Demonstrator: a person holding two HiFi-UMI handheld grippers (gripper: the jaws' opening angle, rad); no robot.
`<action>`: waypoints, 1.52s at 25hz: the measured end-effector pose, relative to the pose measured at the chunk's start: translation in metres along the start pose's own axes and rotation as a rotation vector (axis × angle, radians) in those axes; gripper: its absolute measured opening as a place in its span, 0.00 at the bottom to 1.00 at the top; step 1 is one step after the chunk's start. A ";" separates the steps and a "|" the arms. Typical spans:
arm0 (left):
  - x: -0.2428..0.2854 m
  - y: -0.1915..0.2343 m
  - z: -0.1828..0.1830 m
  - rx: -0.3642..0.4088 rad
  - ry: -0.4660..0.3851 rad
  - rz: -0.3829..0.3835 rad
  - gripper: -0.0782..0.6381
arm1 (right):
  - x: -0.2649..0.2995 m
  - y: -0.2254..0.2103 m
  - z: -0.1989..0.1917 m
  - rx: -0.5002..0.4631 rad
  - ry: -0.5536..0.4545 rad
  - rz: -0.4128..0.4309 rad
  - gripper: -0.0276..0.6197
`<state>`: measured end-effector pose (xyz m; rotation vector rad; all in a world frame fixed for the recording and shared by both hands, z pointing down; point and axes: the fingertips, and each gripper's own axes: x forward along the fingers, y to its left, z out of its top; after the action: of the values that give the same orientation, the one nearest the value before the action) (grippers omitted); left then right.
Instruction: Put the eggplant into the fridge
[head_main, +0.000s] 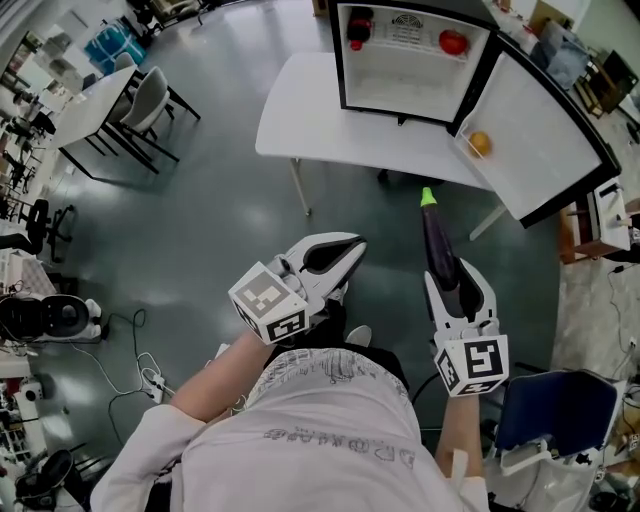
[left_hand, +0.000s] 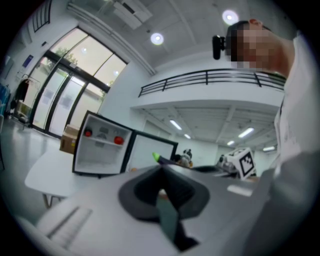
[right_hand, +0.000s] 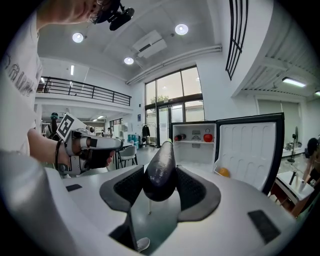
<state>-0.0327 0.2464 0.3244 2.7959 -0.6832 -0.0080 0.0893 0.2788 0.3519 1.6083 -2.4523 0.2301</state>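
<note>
A dark purple eggplant with a green stem end sticks out forward from my right gripper, whose jaws are shut on its thick end. In the right gripper view the eggplant fills the gap between the dark pads and points at the small fridge. The fridge stands on a white table, its door swung open to the right. My left gripper hovers beside the right one, shut and holding nothing, and in its own view its tip also faces the fridge.
Red items sit on the fridge's top shelf and an orange in the door. Chairs and another table stand at the left. A blue chair is at my lower right. Grey floor lies between me and the table.
</note>
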 end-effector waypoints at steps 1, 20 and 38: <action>0.002 0.001 -0.001 -0.001 -0.002 0.002 0.12 | 0.001 -0.002 -0.001 -0.002 0.002 0.001 0.35; 0.050 0.062 0.007 -0.020 -0.007 0.007 0.12 | 0.062 -0.045 0.001 -0.025 0.036 -0.007 0.35; 0.099 0.176 0.028 -0.059 0.016 0.001 0.12 | 0.175 -0.093 0.018 -0.066 0.104 -0.033 0.35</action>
<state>-0.0259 0.0439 0.3482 2.7361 -0.6688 -0.0062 0.1051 0.0827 0.3805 1.5672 -2.3296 0.2189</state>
